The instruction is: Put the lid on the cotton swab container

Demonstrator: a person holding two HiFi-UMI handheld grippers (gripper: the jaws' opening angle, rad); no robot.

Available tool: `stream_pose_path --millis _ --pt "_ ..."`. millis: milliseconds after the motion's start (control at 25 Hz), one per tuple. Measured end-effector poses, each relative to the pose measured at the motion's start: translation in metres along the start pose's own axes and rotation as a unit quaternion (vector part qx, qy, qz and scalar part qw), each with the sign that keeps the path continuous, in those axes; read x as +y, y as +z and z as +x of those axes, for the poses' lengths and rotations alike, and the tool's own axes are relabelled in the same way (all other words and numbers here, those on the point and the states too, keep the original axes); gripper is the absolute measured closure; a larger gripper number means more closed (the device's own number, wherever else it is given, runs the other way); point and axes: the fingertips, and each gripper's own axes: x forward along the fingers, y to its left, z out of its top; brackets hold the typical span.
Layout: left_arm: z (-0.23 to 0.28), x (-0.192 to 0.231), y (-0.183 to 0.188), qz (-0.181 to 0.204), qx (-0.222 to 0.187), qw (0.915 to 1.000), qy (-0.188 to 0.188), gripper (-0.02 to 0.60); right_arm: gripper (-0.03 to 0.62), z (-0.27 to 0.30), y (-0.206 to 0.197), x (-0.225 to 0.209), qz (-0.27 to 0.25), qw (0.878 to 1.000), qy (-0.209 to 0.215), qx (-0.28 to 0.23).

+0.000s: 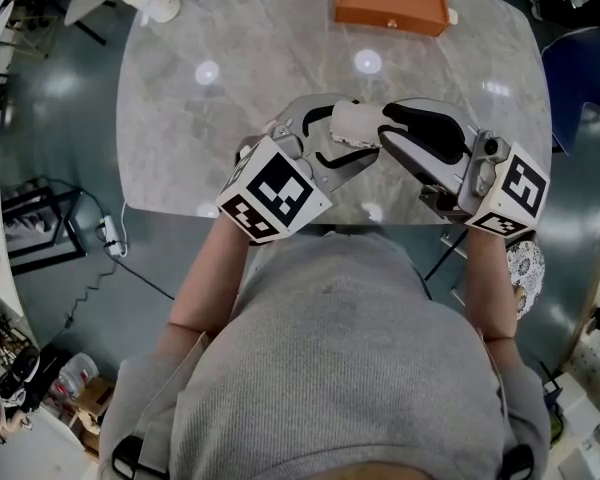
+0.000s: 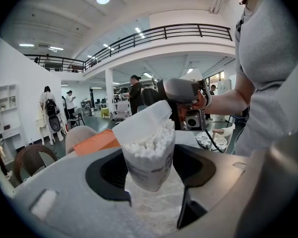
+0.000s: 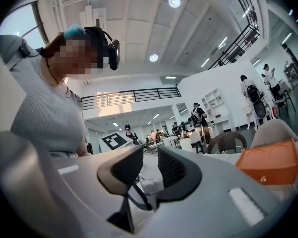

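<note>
Cotton swab container [image 2: 150, 165] is where your attention belongs. Your left gripper [image 1: 342, 136] has it clamped by the lower body between wide-set jaws, up off the marble table [image 1: 210, 128] and just ahead of your chest, with the swabs heaped to the brim. Its lid [image 2: 141, 123] is a thin translucent flap standing open at one side of the mouth, seemingly hinged there (the hinge itself is too small to make out). Your right gripper [image 3: 148, 167] faces it from the other side. Its ribbed jaws are narrowly apart and press on nothing that I can see, though a sliver of white shows low in the gap. Judge the tub as light, thin-walled plastic, probably smooth and a little springy. Squeezing harder may push the mouth oval so that it refuses the lid. The flap looks floppy, so I'd press it down flat with a jaw face near its free edge rather than pinch it. Brace the body low with the left so it neither twists nor spills swabs.
</note>
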Motion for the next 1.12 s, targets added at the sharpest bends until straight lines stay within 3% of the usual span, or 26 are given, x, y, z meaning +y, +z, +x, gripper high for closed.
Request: stream_pose_path --millis 640,680,720,1120 --pt "-0.0007 0.0054 0.0026 -0.006 -0.010 0.9999 0.005 0.305 0.513 0.0035 -0.0016 0.0015 -0.034 0.999 -0.006 0.016" --pt "-0.0006 0.0056 0.0031 -0.006 -0.011 0.9999 0.006 0.305 0.516 0.0034 -0.0017 0.0010 -0.037 0.999 -0.010 0.017" --pt "-0.0007 0.0059 0.0036 -0.006 -0.013 0.9999 0.007 0.305 0.591 0.0033 -0.0021 0.0005 -0.041 0.999 -0.014 0.018" --pt "-0.0004 0.0077 0.0066 -0.009 -0.019 0.9997 0.009 0.307 0.594 0.0037 -0.0050 0.0016 -0.078 0.996 -0.026 0.035"
